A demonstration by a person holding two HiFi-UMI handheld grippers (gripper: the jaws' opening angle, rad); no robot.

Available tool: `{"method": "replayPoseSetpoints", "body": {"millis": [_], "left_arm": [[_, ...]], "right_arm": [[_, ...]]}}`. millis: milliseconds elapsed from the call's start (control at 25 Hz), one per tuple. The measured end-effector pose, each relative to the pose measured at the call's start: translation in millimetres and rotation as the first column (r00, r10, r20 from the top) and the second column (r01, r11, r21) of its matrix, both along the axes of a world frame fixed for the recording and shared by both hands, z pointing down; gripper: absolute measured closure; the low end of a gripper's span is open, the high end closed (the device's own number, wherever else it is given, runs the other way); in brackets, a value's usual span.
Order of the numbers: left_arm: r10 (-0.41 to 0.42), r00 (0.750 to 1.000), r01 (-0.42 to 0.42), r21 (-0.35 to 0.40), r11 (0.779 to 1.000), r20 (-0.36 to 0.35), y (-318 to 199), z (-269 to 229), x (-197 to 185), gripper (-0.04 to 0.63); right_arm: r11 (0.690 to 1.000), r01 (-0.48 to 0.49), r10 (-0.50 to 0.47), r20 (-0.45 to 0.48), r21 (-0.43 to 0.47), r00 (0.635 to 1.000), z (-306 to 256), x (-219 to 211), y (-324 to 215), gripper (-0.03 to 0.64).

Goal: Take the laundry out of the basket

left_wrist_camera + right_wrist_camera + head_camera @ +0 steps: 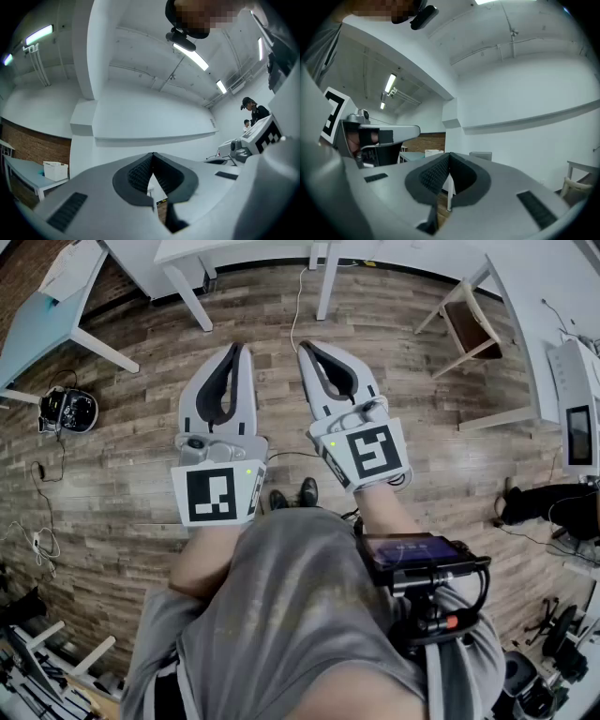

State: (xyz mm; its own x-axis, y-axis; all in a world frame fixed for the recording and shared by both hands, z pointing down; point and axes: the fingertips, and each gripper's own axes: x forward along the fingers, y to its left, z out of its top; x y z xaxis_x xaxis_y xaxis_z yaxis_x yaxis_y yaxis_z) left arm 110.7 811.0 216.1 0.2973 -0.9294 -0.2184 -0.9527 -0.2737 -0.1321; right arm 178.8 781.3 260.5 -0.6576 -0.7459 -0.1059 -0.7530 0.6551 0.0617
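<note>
Wood-plank floor (131,465) is lying below the left gripper (238,350) and right gripper (306,347), which are hovering side by side, each with jaws pressed together on nothing.

Pale grey left gripper (239,351) and right gripper (306,349) bear black-and-white square markers (211,495); the floor (141,446) is brown wood-grain planks.

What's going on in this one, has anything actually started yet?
A person in a grey shirt stands on a wood floor and holds the left gripper and the right gripper out in front, side by side. Both have their jaws shut with nothing between them. No basket or laundry shows in any view, so the task does not look under way.
</note>
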Motion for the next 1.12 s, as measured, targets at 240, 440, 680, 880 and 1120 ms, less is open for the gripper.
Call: {"method": "replayPoseSetpoints", "body": {"millis": [240, 440, 680, 880, 1120], "left_arm": [[0.004, 1.000, -0.004, -0.006, 1.000, 0.003, -3.8, 2.4, 20.3, 0.588], [0.014, 1.000, -0.014, -0.009, 1.000, 0.010, -12.9, 3.0, 37.6, 0.588], [-0.015, 1.000, 0.015, -0.015, 1.000, 0.008, -26.8, 3.8, 35.2, 0.588], [-0.045, 0.999, 0.045, -0.016, 0.999, 0.003, -46.0, 7.0, 21.2, 0.588], [-0.068, 0.997, 0.067, -0.039, 0.997, -0.026, -89.0, 24.6, -4.0, 0.588]], "right_arm": [[1.000, -0.006, 0.006, 0.013, -0.002, 1.000, 0.8, 21.6, -3.6, 0.611], [1.000, -0.013, 0.013, 0.021, -0.002, 1.000, 1.5, 39.2, -11.4, 0.611], [1.000, -0.018, 0.020, 0.078, -0.025, 0.997, 2.9, 55.7, -27.8, 0.609], [0.999, -0.028, 0.031, 0.058, -0.047, 0.998, 8.4, 57.9, -49.8, 0.611], [0.997, -0.018, 0.020, 0.024, -0.069, 1.000, 26.8, 36.3, -87.8, 0.610]]}}
